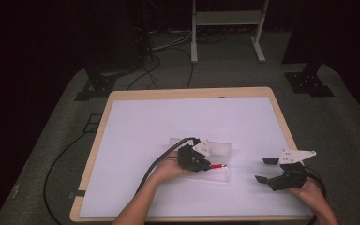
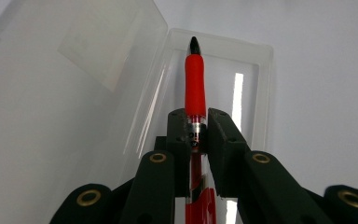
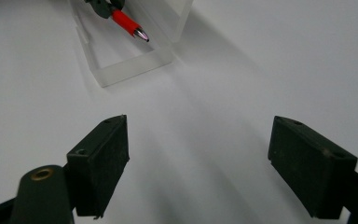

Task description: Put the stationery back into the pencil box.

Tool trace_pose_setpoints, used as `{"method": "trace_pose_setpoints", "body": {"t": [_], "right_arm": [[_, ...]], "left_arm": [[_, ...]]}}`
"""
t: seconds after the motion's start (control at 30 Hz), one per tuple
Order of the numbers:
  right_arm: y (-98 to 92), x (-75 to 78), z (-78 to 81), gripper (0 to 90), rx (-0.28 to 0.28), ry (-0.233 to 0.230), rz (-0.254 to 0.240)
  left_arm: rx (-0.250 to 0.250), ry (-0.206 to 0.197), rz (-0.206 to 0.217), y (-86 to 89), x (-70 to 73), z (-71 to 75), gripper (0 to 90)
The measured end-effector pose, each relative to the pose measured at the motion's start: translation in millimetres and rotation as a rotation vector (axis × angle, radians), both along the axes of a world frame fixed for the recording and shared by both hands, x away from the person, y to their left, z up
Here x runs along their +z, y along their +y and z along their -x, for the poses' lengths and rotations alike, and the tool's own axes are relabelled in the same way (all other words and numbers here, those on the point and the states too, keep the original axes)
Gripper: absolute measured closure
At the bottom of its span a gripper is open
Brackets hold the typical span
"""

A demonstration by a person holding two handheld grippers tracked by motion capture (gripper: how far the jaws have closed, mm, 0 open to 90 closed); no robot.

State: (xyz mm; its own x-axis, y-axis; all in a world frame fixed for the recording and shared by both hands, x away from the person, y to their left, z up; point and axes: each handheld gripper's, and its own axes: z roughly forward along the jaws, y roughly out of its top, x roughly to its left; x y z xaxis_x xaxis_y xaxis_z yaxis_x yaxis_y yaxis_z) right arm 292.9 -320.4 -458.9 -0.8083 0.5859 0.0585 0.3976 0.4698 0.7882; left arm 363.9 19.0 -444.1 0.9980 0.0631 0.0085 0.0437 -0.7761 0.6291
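Over the open case: left gripper (image 2: 199,135) clamps the red pen (image 2: 195,86), tip above the clear case (image 2: 263,79).
Right gripper (image 3: 198,163): jaws wide, nothing held.
Count: one pen, one case, two grippers.

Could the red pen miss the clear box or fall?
Maybe. The left tongs pinch the red pen far back, so its long front could tip or swing. The clear box is light, and the right tongs stand open away from it, so a bump might slide it.

Left claw (image 2: 198,135) clamped tight; right claw (image 3: 198,168) spread wide, hovering.
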Motion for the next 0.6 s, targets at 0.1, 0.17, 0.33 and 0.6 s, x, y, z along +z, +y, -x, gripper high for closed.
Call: {"method": "trace_pose_setpoints", "body": {"t": [0.1,0.17,0.33,0.6], "right_arm": [[-0.2,0.1,0.1,19.6,-0.001,0.000,0.000],[-0.3,0.1,0.2,19.6,-0.001,0.000,0.000],[0.2,0.0,-0.1,19.6,0.001,-0.002,0.000],[0.2,0.0,0.0,19.6,0.002,-0.002,0.000]], "left_arm": [[-0.001,0.004,-0.001,-0.6,-1.5,-0.3,79.3],[0.000,0.007,-0.005,-1.0,-2.7,-0.3,79.3],[-0.002,0.012,-0.015,-1.4,-4.6,-0.6,79.3],[-0.002,0.018,-0.020,-1.7,-6.6,-1.0,79.2]]}}
